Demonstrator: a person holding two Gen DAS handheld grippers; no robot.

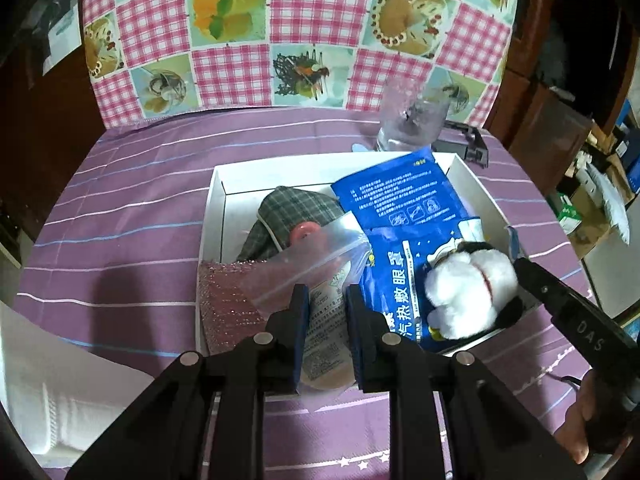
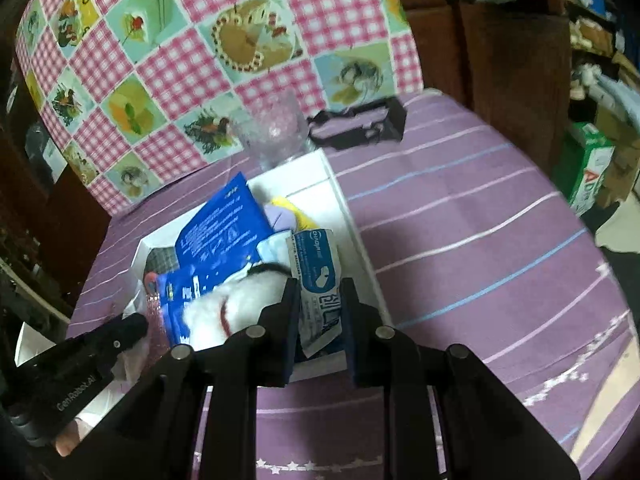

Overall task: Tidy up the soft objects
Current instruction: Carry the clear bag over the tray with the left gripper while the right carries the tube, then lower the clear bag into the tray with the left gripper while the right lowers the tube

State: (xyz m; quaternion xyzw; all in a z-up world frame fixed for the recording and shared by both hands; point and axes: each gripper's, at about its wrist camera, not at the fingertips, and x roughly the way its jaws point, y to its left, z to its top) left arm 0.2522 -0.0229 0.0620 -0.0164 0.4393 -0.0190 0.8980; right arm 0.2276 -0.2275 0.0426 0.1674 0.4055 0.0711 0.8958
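A white box [image 1: 218, 200] on the purple striped cloth holds soft things: a plaid cloth piece [image 1: 292, 208], a blue eye-mask pack [image 1: 400, 216], a clear zip bag [image 1: 320, 264], a pink bubble pouch [image 1: 228, 300] and a white and black plush toy [image 1: 468, 284]. My left gripper [image 1: 328, 312] is open above the zip bag at the box's near edge. My right gripper [image 2: 320, 312] is open above a blue and white packet [image 2: 320, 280], with the plush toy [image 2: 224, 308] just left of its left finger. The box [image 2: 344, 208] also shows in the right wrist view.
A clear plastic cup [image 1: 408, 120] and a black object [image 1: 468, 144] stand behind the box. A pink checked cloth [image 1: 280, 32] hangs at the back. A white object [image 1: 48, 380] lies at the left. Boxes and clutter [image 2: 592, 168] stand off the right edge.
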